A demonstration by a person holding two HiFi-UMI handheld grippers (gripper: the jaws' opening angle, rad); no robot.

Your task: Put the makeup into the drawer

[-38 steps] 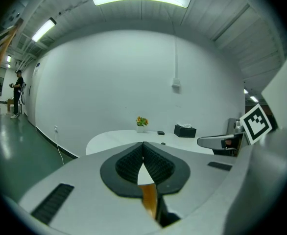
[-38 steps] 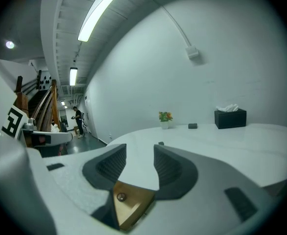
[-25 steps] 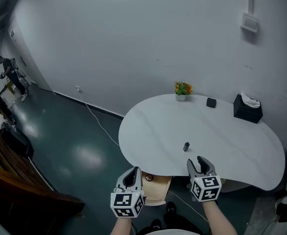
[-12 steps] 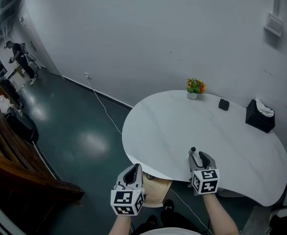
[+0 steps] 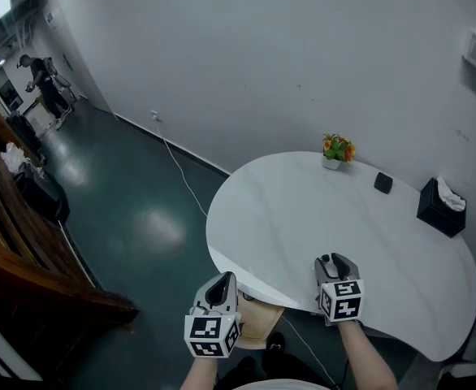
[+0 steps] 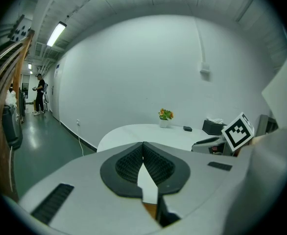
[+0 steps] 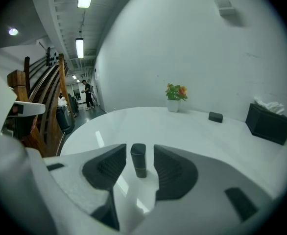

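Observation:
The makeup is a small dark lipstick tube (image 7: pixel 138 163) that stands upright on the white table (image 7: pixel 192 131). My right gripper (image 7: pixel 139 150) is open, one jaw on each side of the tube with a thin gap on both sides. In the head view the right gripper (image 5: pixel 333 261) rests over the table's near edge and hides the tube. My left gripper (image 5: pixel 222 284) is shut and empty, held below the table's edge above a light wooden drawer unit (image 5: pixel 260 322). The left gripper (image 6: pixel 143 150) shows its pads pressed together.
A small flower pot (image 5: pixel 336 150), a flat black item (image 5: pixel 382 183) and a black tissue box (image 5: pixel 442 206) stand along the table's far side. A white cable (image 5: pixel 179 177) runs over the dark floor. Wooden racks (image 5: pixel 10 242) and a distant person (image 5: pixel 47 84) are at the left.
My right gripper has moved forward onto the table until its jaws straddle the lipstick, which the head view no longer shows. The left gripper has hardly moved. The head camera has turned slightly.

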